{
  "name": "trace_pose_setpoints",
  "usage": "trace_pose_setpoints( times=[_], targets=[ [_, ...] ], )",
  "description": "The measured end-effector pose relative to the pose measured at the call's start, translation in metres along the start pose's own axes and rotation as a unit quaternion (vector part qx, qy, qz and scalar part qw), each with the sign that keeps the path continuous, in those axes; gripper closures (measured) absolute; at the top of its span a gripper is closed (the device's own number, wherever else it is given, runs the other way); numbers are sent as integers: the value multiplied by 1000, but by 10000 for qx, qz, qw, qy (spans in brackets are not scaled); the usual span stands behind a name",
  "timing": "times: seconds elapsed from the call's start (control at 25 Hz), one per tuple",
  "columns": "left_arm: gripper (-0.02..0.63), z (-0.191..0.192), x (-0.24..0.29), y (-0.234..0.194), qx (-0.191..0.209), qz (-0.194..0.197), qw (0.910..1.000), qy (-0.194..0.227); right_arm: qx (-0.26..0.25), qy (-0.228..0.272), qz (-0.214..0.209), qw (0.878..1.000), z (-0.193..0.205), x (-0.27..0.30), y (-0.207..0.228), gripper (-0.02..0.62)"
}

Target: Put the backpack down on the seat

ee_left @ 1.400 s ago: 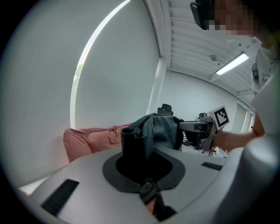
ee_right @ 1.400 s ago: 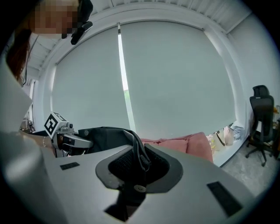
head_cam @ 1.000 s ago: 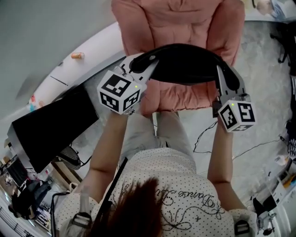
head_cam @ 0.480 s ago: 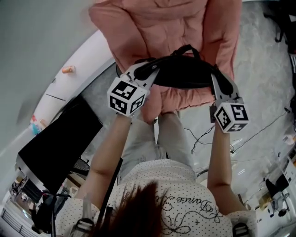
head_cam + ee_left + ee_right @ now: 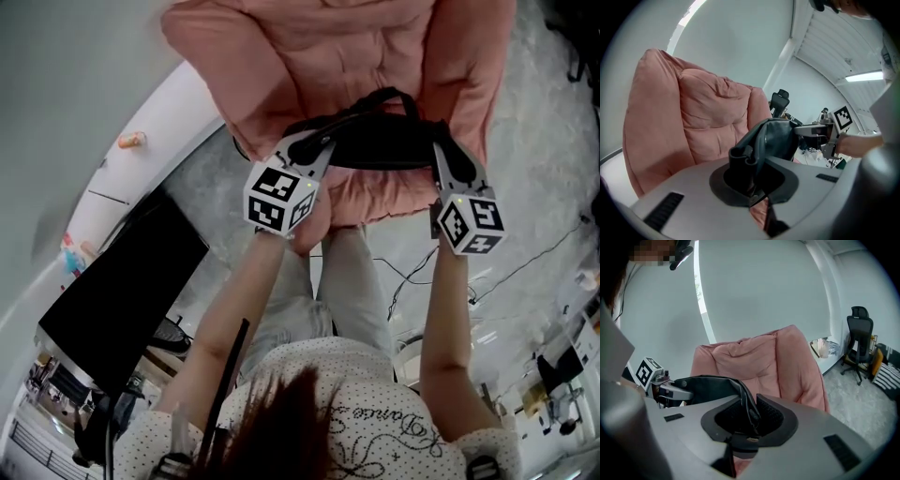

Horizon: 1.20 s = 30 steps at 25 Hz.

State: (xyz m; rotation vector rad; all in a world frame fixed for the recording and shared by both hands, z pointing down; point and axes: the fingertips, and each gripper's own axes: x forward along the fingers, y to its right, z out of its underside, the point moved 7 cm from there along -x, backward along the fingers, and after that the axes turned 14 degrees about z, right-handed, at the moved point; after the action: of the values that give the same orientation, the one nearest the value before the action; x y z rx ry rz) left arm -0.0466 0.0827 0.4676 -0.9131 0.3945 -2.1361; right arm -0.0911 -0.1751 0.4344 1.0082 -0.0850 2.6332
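In the head view we see only the top of the black backpack (image 5: pixel 380 145). Its body hangs out of sight beneath, so we cannot tell whether it touches the pink cushioned seat (image 5: pixel 309 56), whose back is cut off at the upper edge. The backpack stretches as a dark band over the seat's front, between the left claw (image 5: pixel 319 142) and the right claw (image 5: pixel 439 145).

In the left gripper view, the left claw (image 5: pixel 749 174) is clenched on a rolled fold of dark, faintly glossy fabric. Its pads are lost in the shadowed recess.

In the right gripper view, the right claw (image 5: pixel 749 420) is grasping a thin folded edge of the backpack. The claw's grey body hides everything lower, and the seat's back rises behind.
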Motion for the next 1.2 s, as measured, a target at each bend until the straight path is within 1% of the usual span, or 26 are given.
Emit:
trace_pose_setpoints(
  times=[0.12,0.32,0.4,0.52,0.64,0.8,0.92,1.08,1.12,1.2],
  targets=[
    [581,12,8,-4,-183,-21,9998,-92,-42,-151,17,9999,11,14,3,500],
    [581,33,35,-14,-495,9,9980,-391,-64,-551,75,9984,37,47,20,491],
    [581,47,45,-16,-763,77,9958,-496,-98,-722,98,9973,49,57,25,488],
    [581,67,53,-21,-1247,307,9897,-635,-107,-982,94,9951,61,68,26,483],
    [580,84,57,-25,-1439,361,9860,-765,-276,-1190,38,9925,70,74,24,482],
    [581,102,66,-27,-1642,249,9824,-861,-418,-1443,2,9887,87,88,27,472],
    [580,107,72,-27,-1872,265,9783,-844,-479,-1548,-33,9868,91,96,31,468],
    [581,98,70,-23,-1851,227,9793,-783,-795,-1430,-40,9865,77,95,31,465],
    [581,100,70,-24,-1922,214,9782,-754,-876,-1446,-43,9856,79,95,30,460],
    [580,112,71,-29,-2213,201,9729,-641,-946,-1565,-73,9831,90,100,29,457]
  ],
)
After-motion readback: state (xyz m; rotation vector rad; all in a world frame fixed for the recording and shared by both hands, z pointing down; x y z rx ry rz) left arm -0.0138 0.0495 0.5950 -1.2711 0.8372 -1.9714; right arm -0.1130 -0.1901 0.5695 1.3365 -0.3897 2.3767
